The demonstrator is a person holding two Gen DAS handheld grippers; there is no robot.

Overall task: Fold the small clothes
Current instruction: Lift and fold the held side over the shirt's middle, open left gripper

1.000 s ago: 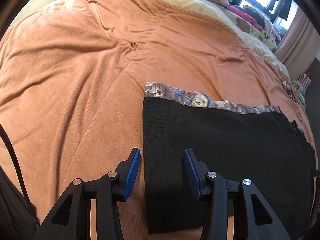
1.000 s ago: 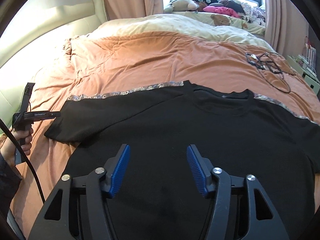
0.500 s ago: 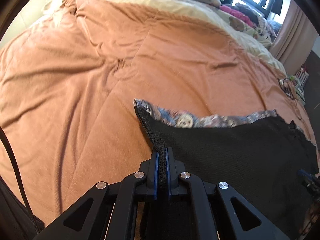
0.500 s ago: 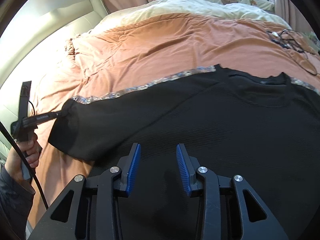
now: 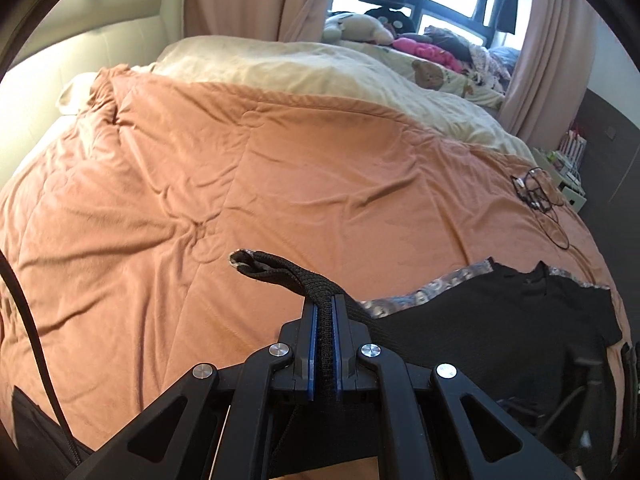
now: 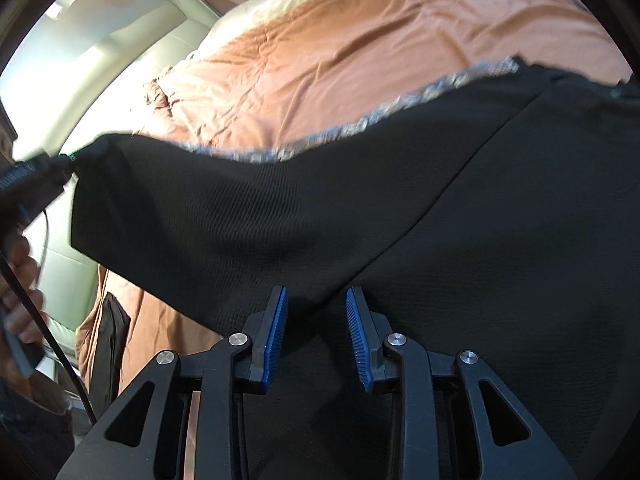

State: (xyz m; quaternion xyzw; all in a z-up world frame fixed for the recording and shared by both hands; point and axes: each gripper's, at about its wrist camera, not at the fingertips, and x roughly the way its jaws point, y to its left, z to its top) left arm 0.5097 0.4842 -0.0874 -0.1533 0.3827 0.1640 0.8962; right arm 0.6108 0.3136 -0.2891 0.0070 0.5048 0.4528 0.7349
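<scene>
Blue-padded and fully closed, the left gripper (image 5: 327, 316) clamps the hem of a sleeve of the black T-shirt (image 5: 500, 328), the cuff bunched into a dark loop just past the fingertips, at mid-frame. It points steeply down over the orange bedspread (image 5: 240, 184). In the right wrist view the same gripper sits at the left edge, a person's hand (image 6: 20, 292) on its grip, blurred and partly cut off. The right gripper (image 6: 316, 320), also tilted down, hovers low over the shirt near the armpit seam, its jaws closing with black cloth between them but the pads not pressing it. A patterned cloth strip (image 6: 360, 124) edges the shirt's upper side; whether it is part of the shirt is unclear. Compared with a second ago, the sleeve lay flat between open left jaws and is now pinched and lifted; the right gripper sits lower and narrower.
</scene>
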